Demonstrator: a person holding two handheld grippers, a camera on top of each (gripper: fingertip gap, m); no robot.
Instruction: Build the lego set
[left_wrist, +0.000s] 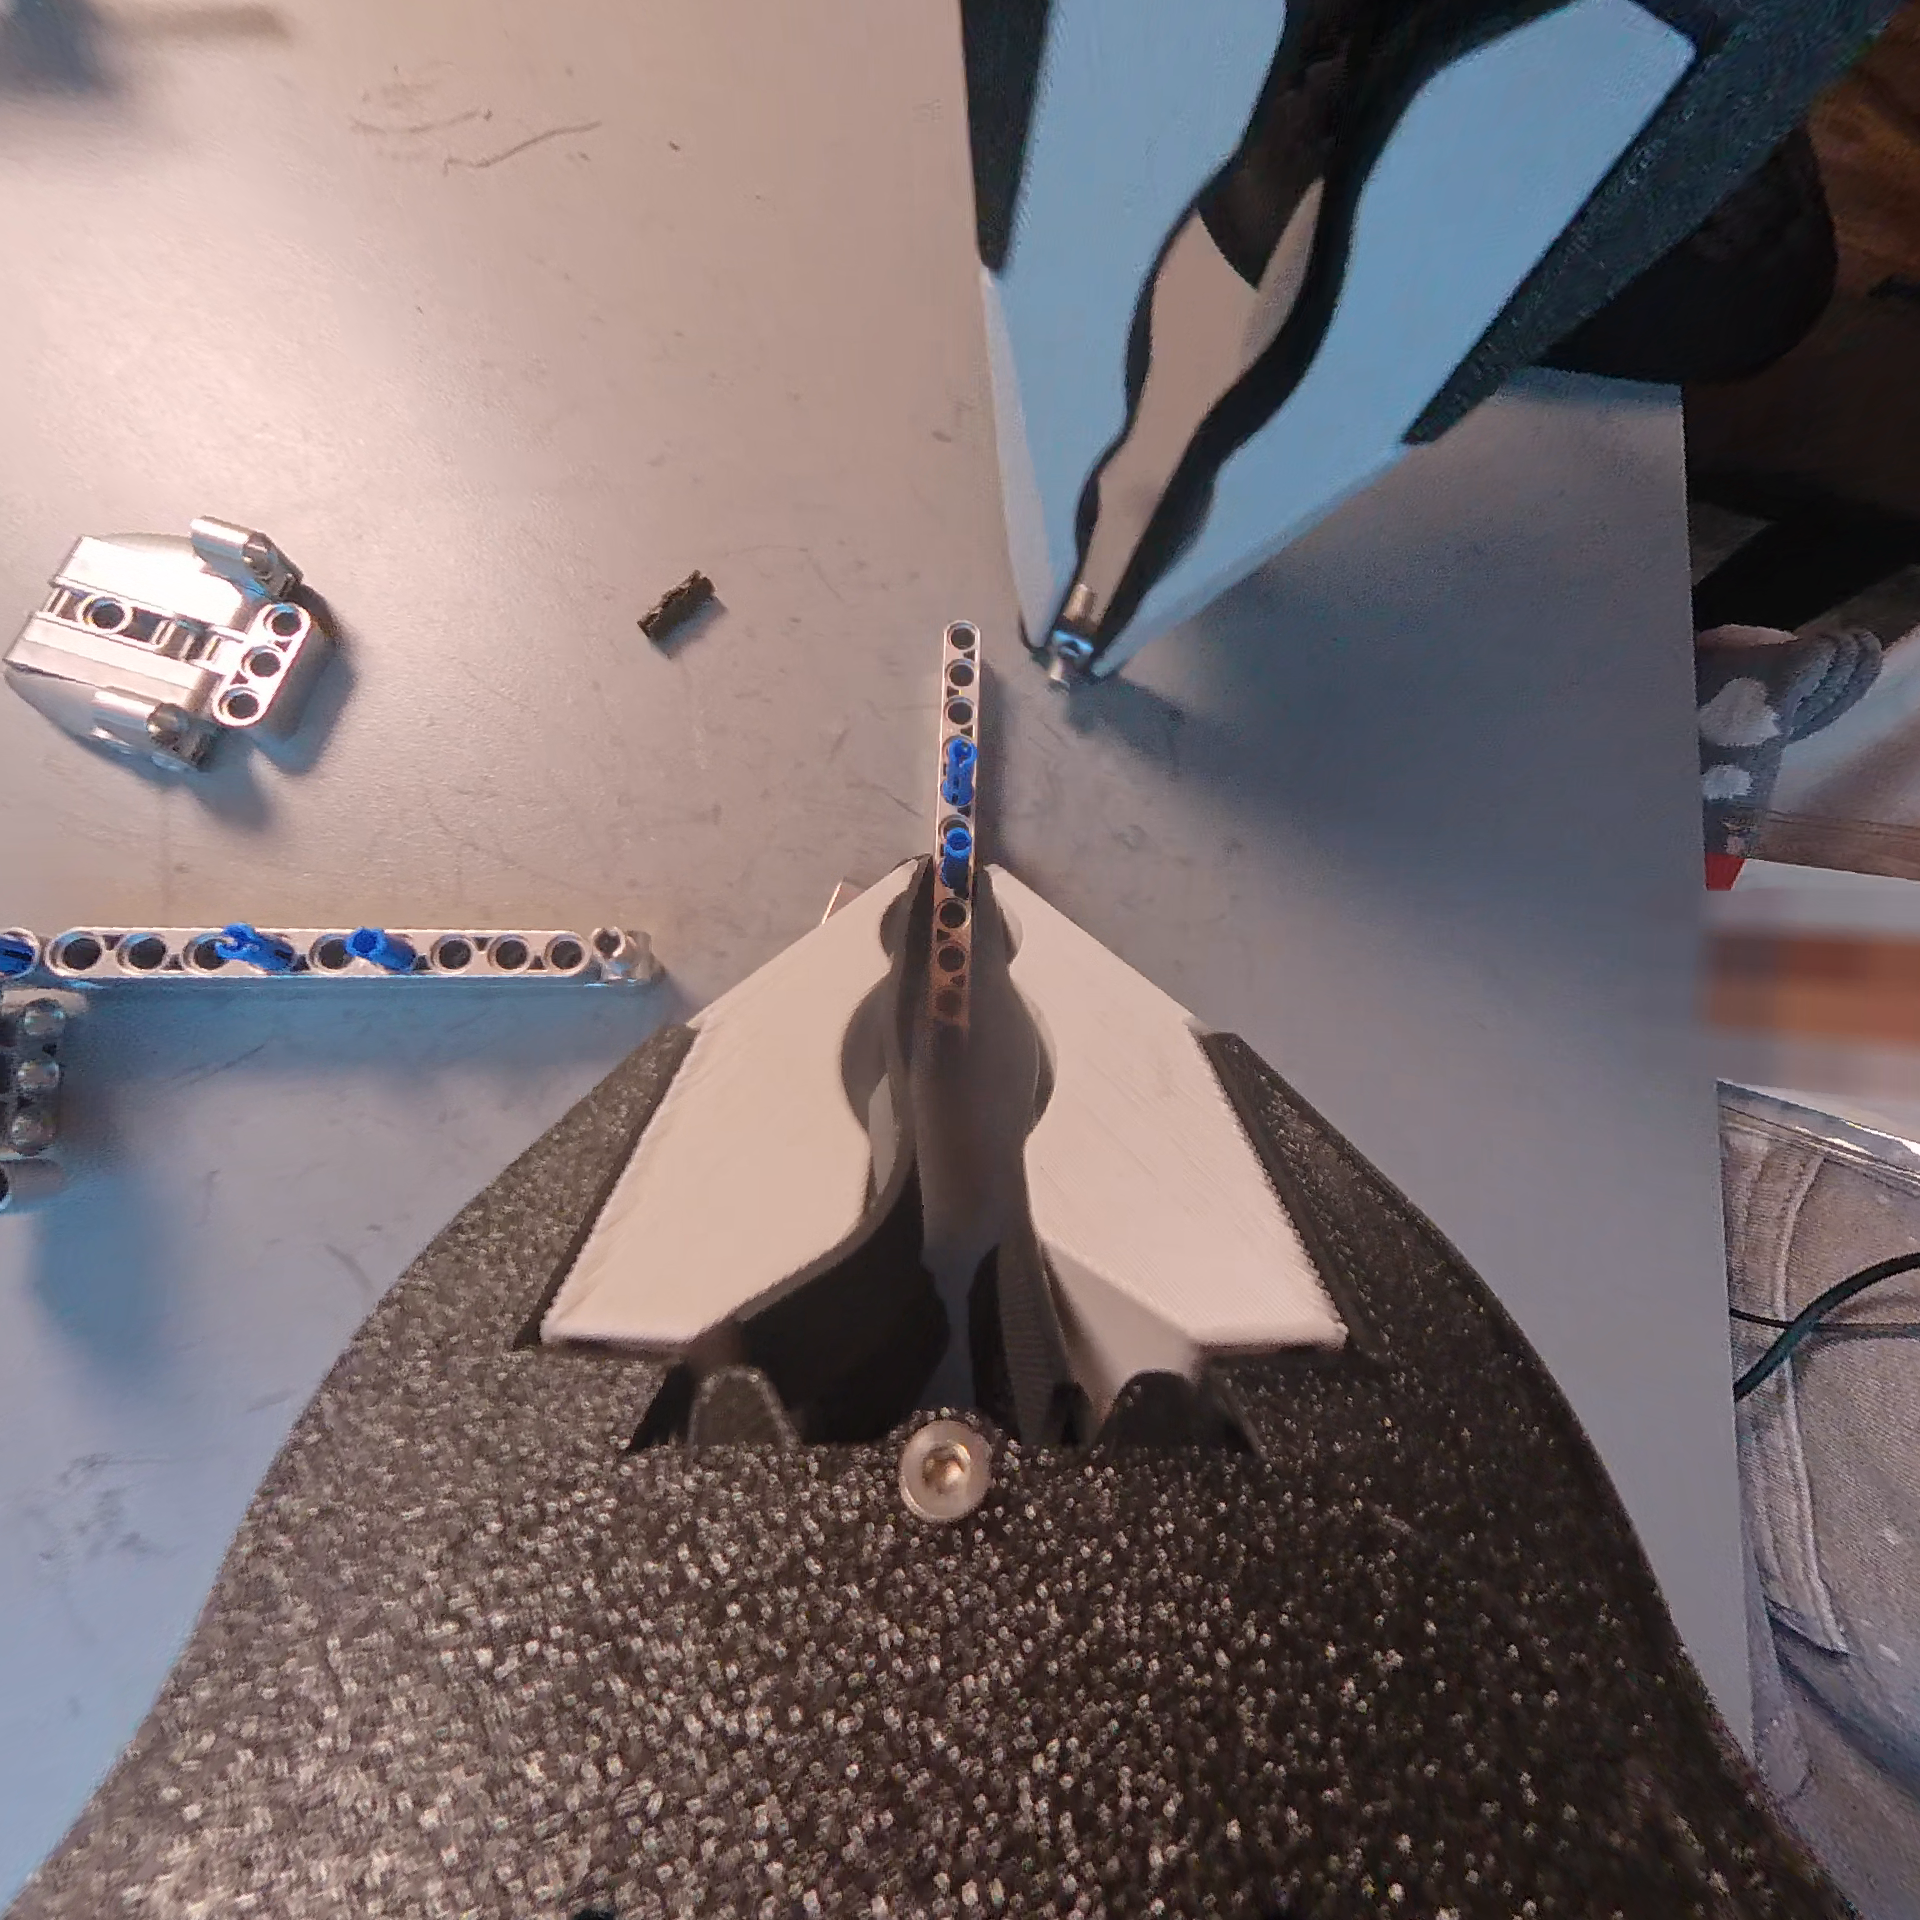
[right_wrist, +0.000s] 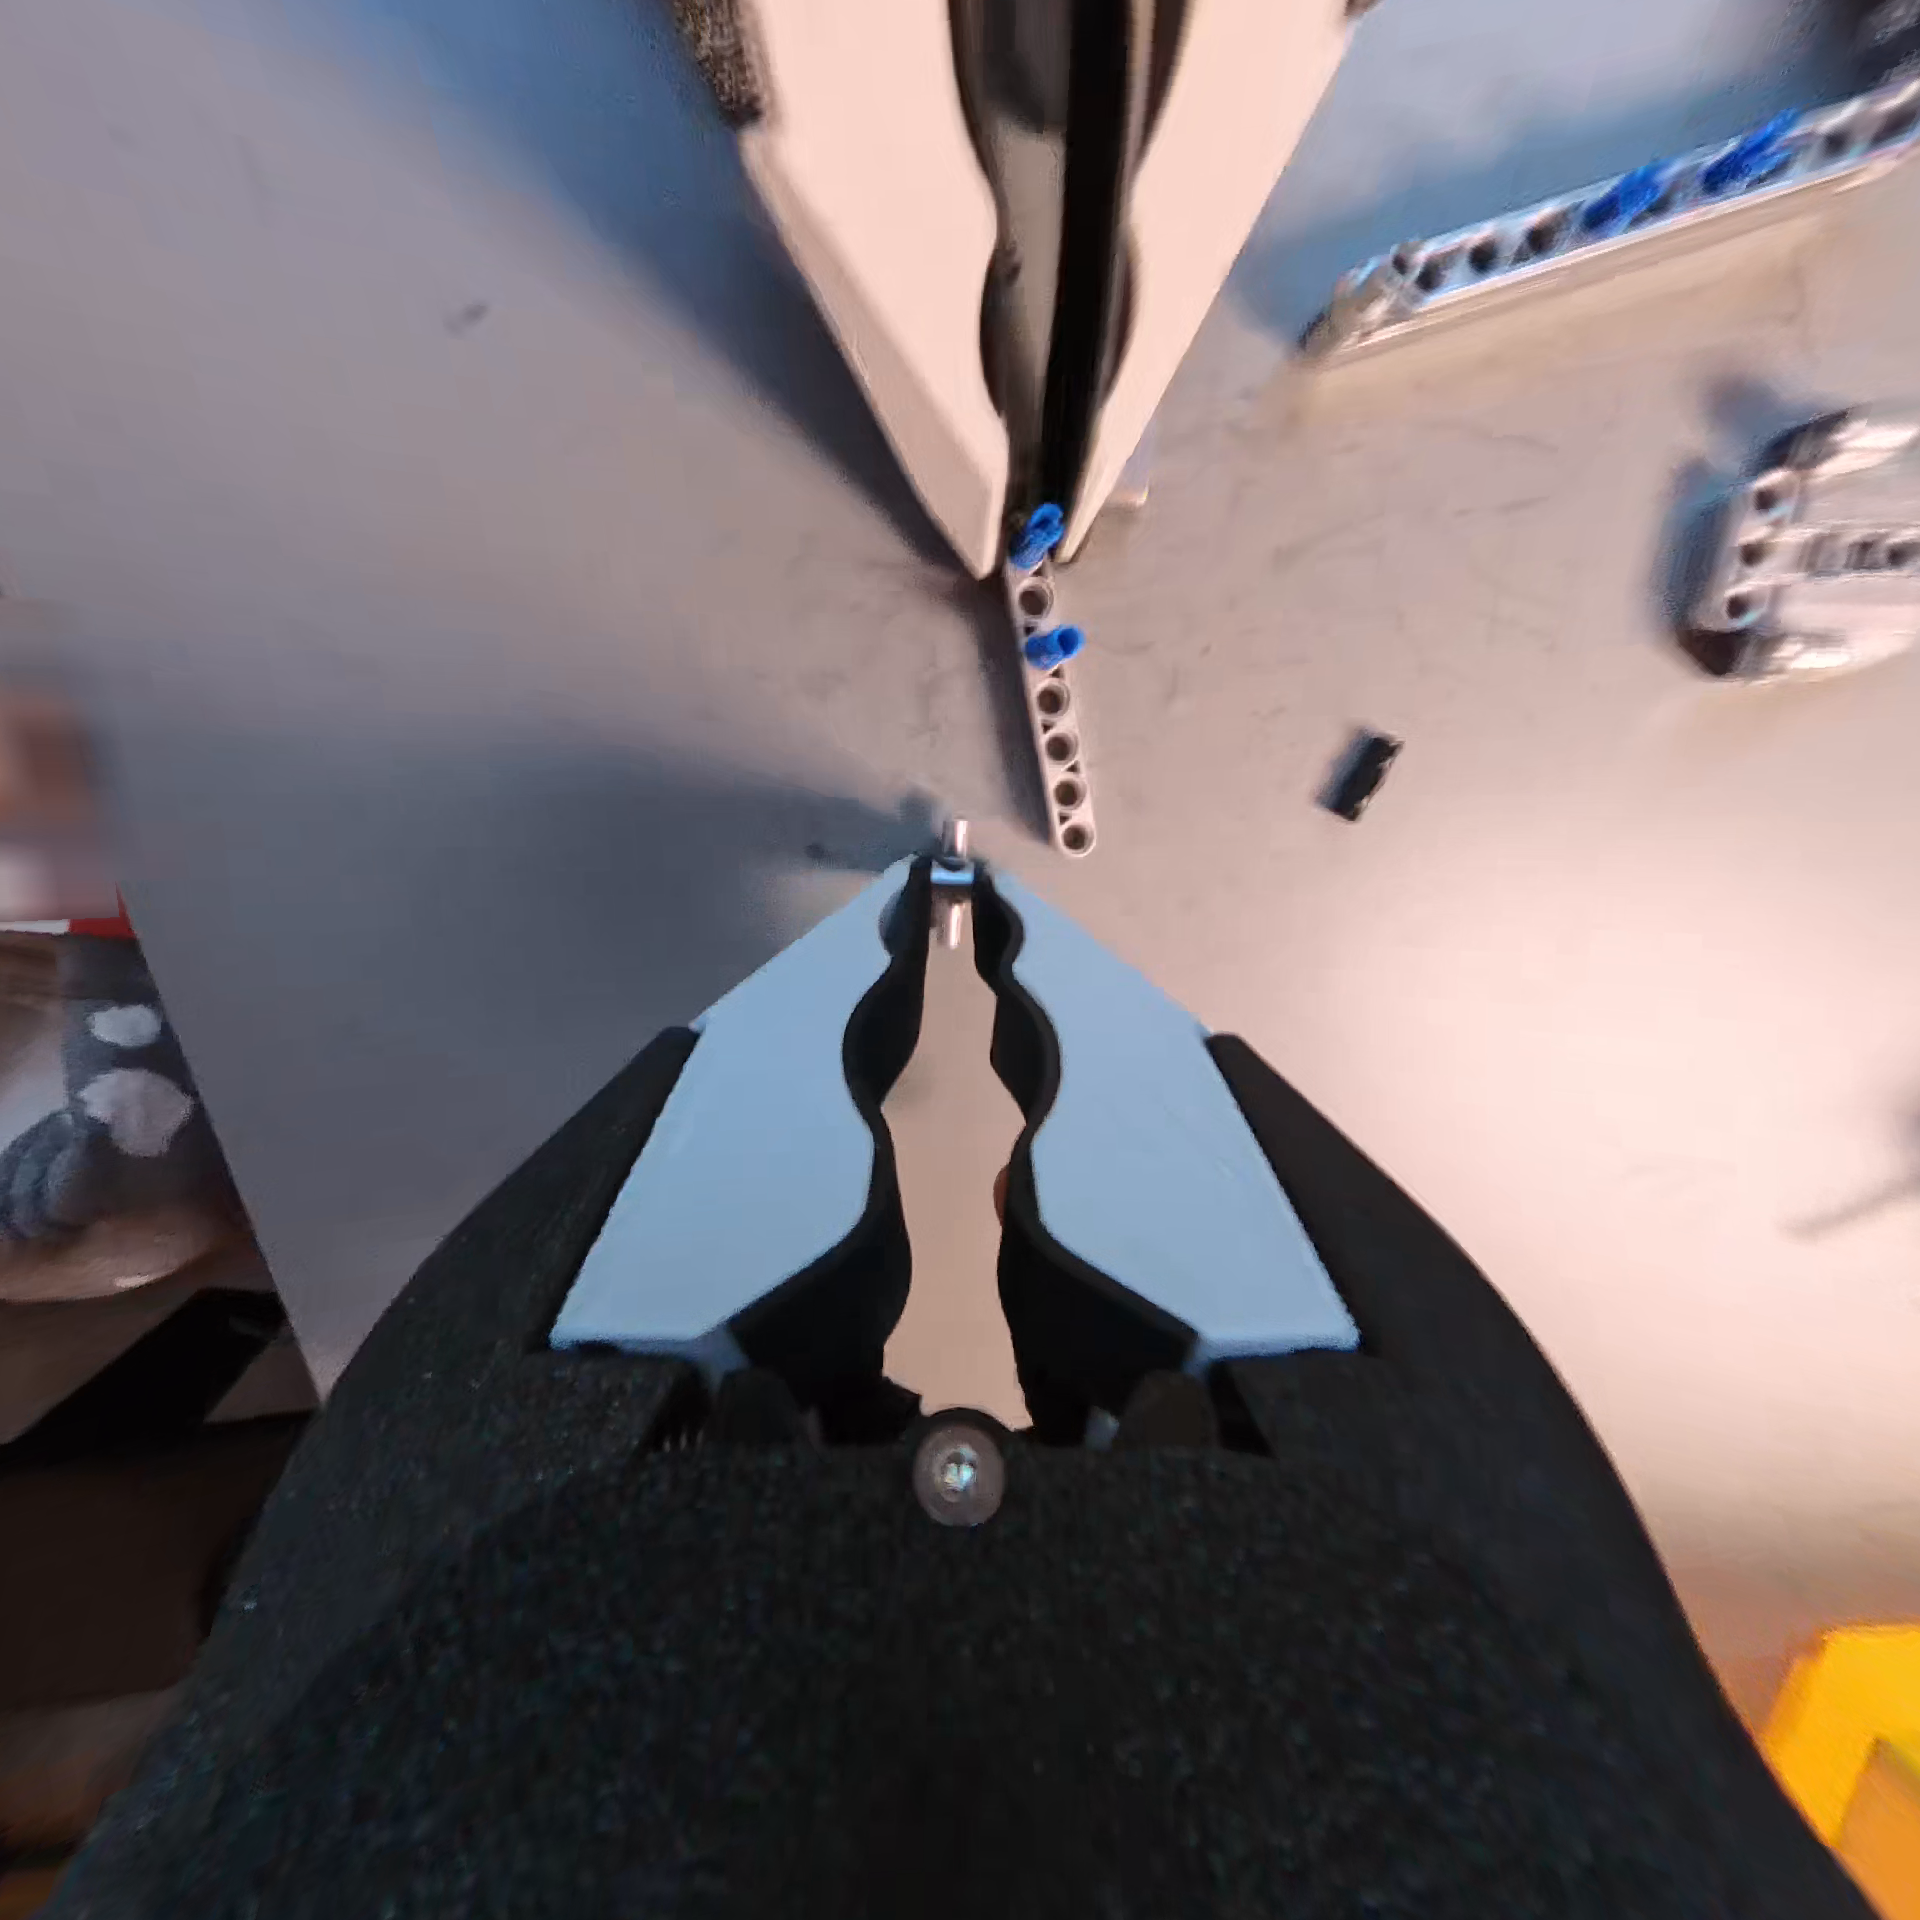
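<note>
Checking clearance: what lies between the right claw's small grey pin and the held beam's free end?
Only bare grey table separates pin from beam in the right wrist view.

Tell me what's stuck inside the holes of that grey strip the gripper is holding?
Two blue pegs sit in the grey strip; its other visible holes are empty. The left gripper covers the strip's near end.

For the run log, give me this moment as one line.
left hand-held gripper: shut on grey holed beam | right hand-held gripper: shut on small grey pin | pin near beam's free end
</note>
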